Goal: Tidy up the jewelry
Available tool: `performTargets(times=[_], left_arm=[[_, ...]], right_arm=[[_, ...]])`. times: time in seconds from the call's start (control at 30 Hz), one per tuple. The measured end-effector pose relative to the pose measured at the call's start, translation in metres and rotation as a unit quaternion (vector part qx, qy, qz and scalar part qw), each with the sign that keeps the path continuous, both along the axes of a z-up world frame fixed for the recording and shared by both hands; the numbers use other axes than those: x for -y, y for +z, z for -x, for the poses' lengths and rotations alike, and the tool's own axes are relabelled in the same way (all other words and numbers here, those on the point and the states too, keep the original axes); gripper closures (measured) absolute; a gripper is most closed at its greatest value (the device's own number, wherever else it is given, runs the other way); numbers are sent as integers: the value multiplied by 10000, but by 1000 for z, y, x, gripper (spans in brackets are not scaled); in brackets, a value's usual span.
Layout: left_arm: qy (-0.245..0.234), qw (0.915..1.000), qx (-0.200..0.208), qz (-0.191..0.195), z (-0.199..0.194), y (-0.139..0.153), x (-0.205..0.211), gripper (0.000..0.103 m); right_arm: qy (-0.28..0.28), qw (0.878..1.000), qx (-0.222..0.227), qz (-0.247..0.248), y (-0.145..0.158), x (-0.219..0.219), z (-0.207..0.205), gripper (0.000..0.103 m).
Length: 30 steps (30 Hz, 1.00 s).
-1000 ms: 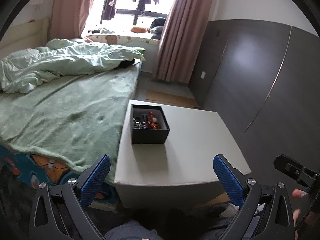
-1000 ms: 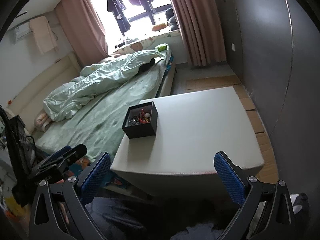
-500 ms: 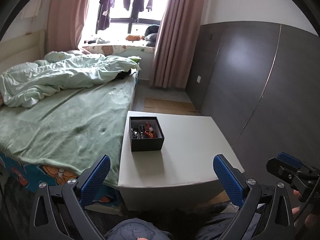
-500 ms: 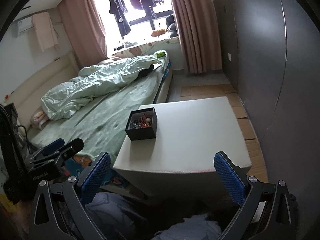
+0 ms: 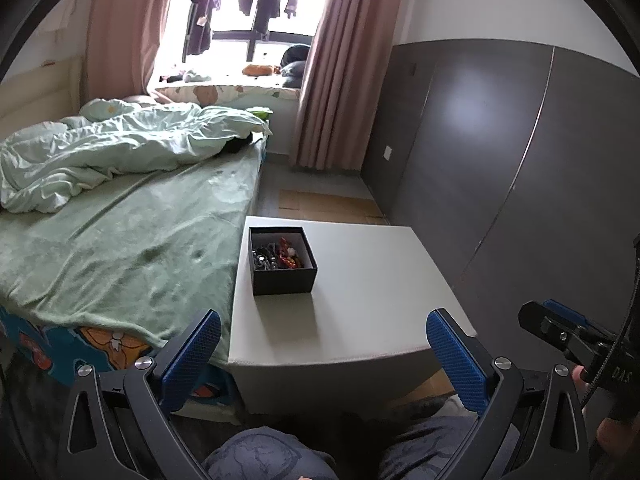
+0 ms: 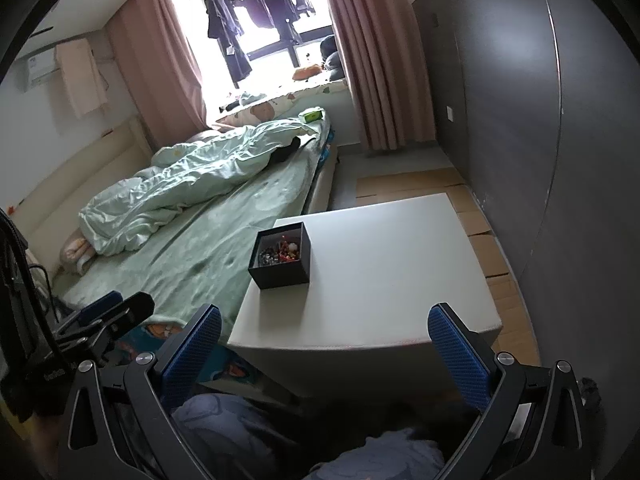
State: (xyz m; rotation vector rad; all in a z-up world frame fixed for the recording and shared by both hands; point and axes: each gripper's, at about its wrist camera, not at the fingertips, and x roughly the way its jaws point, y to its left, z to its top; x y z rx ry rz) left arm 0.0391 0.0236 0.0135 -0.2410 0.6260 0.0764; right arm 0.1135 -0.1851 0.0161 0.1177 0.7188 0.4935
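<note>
A small black open box point(image 5: 282, 260) full of mixed jewelry point(image 5: 278, 257) stands near the far left corner of a white low table point(image 5: 360, 296); it also shows in the right wrist view point(image 6: 281, 256) on the table point(image 6: 380, 276). My left gripper point(image 5: 323, 344) is open and empty, held back from the table's near edge. My right gripper point(image 6: 325, 342) is open and empty, also short of the near edge. The right gripper shows at the right edge of the left wrist view point(image 5: 568, 334), and the left gripper at the lower left of the right wrist view point(image 6: 108, 316).
A bed with a green sheet point(image 5: 120, 248) and a rumpled duvet point(image 5: 112, 152) runs along the table's left side. A dark grey wardrobe wall point(image 5: 500, 152) stands close on the right. Pink curtains point(image 5: 332, 80) frame the window beyond. My knees point(image 5: 264, 456) are below the grippers.
Both grippers have pulled back and risen, so the table and box look smaller and farther. Both stay open and empty.
</note>
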Motion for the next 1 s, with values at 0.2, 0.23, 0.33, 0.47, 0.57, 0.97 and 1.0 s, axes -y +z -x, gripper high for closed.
performTargets(times=[0.2, 0.23, 0.33, 0.47, 0.57, 0.97, 1.0], left_arm=[[-31, 10000, 39, -16, 3, 2, 5, 0], [-21, 10000, 48, -29, 3, 3, 6, 0], [2, 10000, 75, -32, 4, 4, 5, 0], [-6, 9999, 97, -50, 6, 5, 6, 0], [3, 10000, 90, -23, 6, 5, 6, 0], [0, 10000, 88, -12, 7, 7, 6, 0], [-10, 10000, 90, -20, 6, 7, 6, 0]], right_arm=[[23, 10000, 25, -17, 0, 2, 0, 0], [25, 10000, 27, -18, 0, 1, 0, 0], [52, 10000, 48, -32, 1, 1, 1, 0], [57, 10000, 51, -43, 2, 1, 2, 0], [43, 10000, 56, -28, 2, 1, 2, 0], [42, 10000, 53, -9, 5, -3, 6, 0], [46, 10000, 51, -12, 6, -4, 6, 0]])
